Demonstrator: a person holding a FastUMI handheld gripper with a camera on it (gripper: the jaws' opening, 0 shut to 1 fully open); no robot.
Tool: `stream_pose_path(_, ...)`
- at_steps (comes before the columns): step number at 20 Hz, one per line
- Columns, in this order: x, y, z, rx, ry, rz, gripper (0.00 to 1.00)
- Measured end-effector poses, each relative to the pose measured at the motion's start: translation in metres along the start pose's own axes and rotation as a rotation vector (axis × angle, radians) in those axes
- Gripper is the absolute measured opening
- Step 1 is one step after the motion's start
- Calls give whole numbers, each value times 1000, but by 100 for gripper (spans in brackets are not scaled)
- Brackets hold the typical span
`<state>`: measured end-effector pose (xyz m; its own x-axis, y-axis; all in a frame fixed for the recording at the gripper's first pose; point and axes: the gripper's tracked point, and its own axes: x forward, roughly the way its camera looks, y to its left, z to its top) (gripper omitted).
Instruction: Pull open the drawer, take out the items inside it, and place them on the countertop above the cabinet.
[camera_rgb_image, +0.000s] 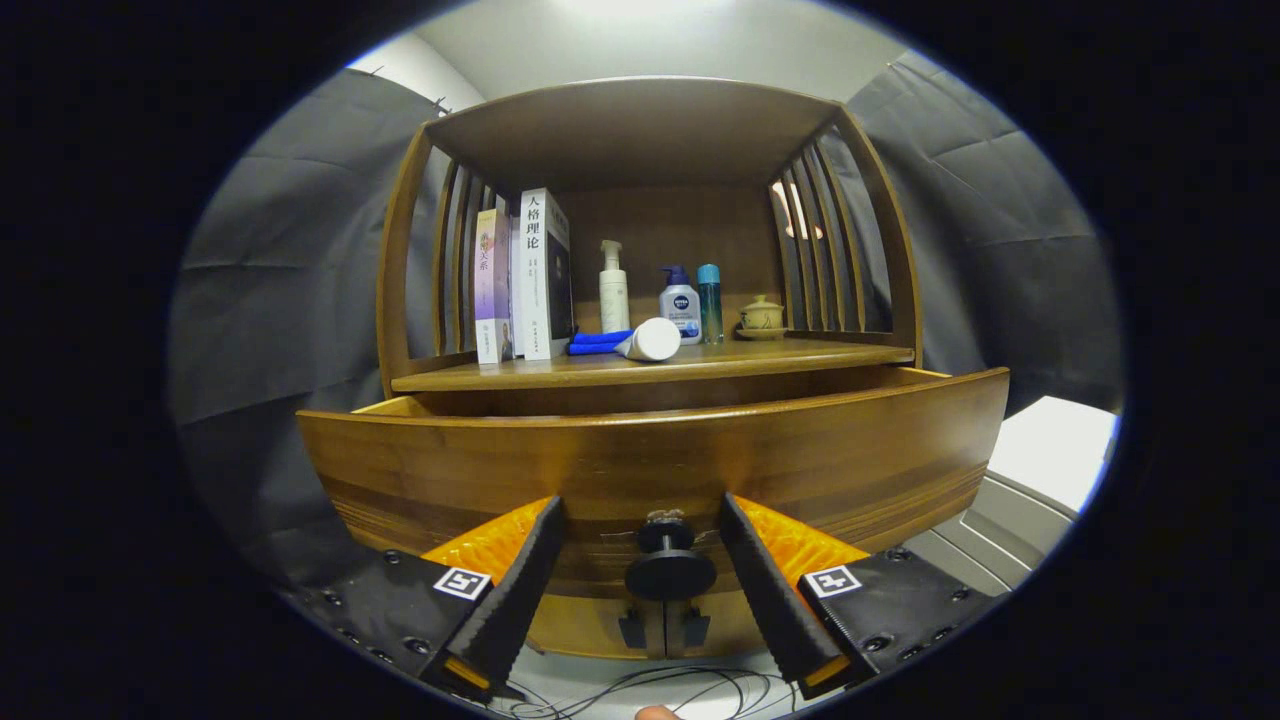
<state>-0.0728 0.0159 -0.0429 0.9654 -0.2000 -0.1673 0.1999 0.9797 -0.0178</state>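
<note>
Gripper (645, 535) open astride drawer (660, 460) knob (668, 560).

mount: my one camera rides the gripper (640, 555), looking along its fingers
facing: straight at the drawer (655, 465) front
nearness: close, knob (668, 565) between fingers

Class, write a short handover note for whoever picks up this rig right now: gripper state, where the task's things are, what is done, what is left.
Hand-held gripper: open, fingers either side of the black drawer knob, not pressing it.
Drawer: pulled out from under the countertop; its inside is hidden behind the front panel.
Done: drawer open.
Left: lift out whatever is inside and set it on the countertop, beside the bottles and books.
</note>
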Motion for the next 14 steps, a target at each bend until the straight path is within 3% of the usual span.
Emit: stream_pose_path(14, 58, 2, 8, -1, 8, -1, 98)
